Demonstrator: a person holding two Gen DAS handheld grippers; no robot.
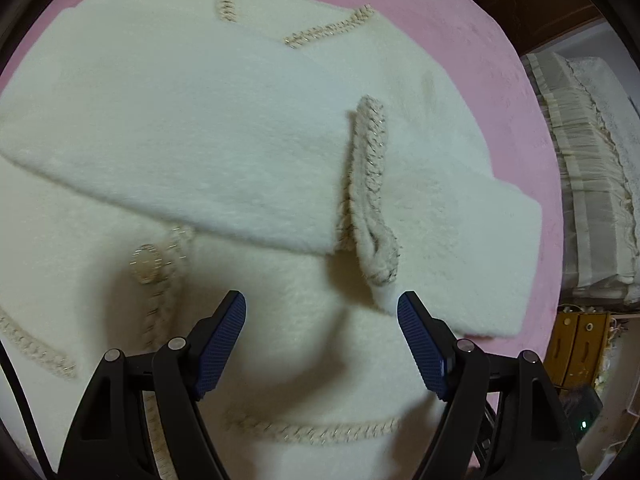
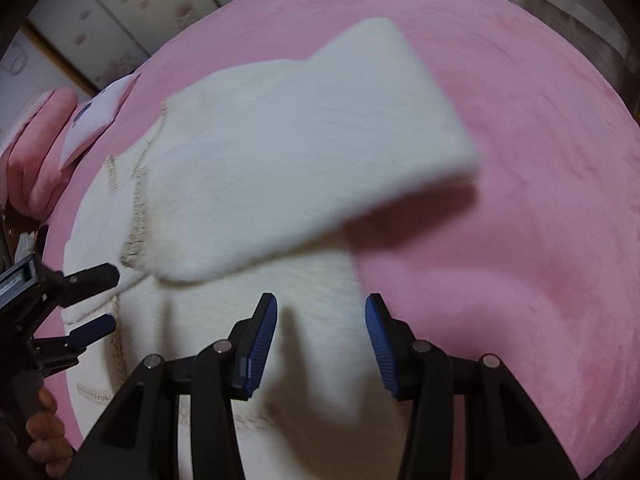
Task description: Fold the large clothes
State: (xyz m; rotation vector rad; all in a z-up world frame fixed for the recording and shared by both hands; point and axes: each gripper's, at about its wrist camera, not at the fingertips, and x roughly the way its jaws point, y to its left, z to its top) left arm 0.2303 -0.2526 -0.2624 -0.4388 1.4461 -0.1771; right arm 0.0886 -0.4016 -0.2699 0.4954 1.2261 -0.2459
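Folding the jacket (image 1: 240, 128) on the pink bed (image 1: 532, 128): both sleeves lie crossed over the chest. My left claw (image 1: 322, 344) and right claw (image 2: 320, 344) hover wide, empty. Next I'd pinch the hem (image 1: 316, 428) corners evenly and lift slowly so the sleeves don't slip.

Sleeve (image 1: 208, 152) lies across jacket (image 1: 280, 344) on bedspread (image 1: 480, 40).
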